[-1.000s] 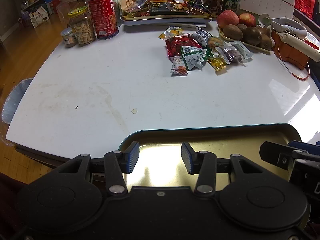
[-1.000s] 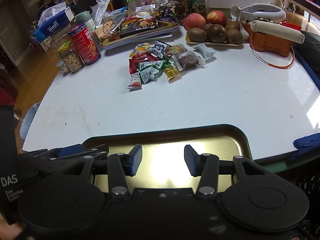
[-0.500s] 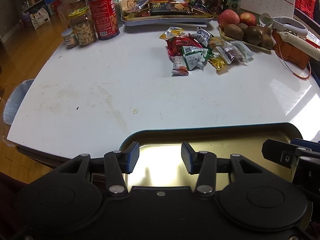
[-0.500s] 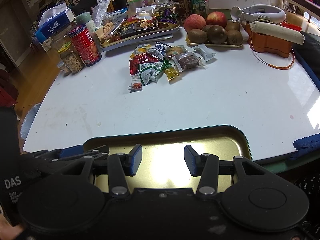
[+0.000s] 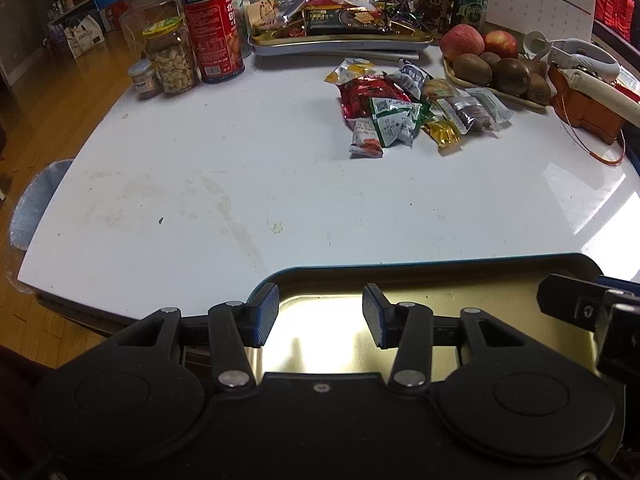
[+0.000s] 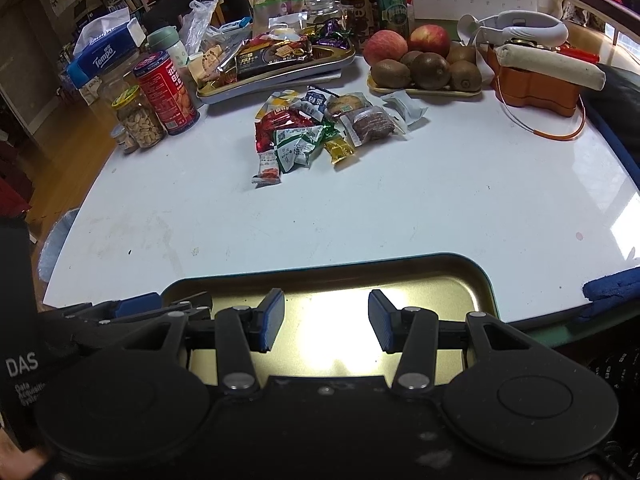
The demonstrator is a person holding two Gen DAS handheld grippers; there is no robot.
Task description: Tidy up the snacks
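A heap of wrapped snacks (image 5: 404, 112) (image 6: 316, 132) lies on the white table (image 5: 240, 168) (image 6: 400, 208), far beyond both grippers. An empty gold metal tray (image 5: 440, 276) (image 6: 320, 280) sits at the table's near edge. Above its left part hangs my left gripper (image 5: 318, 316), open with nothing between its blue pads. My right gripper (image 6: 326, 320) hovers over the tray's right part, also open and empty. Each gripper shows at the edge of the other's view.
At the back stand a full snack tray (image 5: 340, 36) (image 6: 276, 68), a red can (image 5: 214, 32), a jar of nuts (image 5: 170, 60), a fruit plate (image 5: 492, 68) (image 6: 424, 68) and an orange box (image 5: 584, 104) (image 6: 536, 88). A blue cloth (image 6: 612, 288) lies at the right edge.
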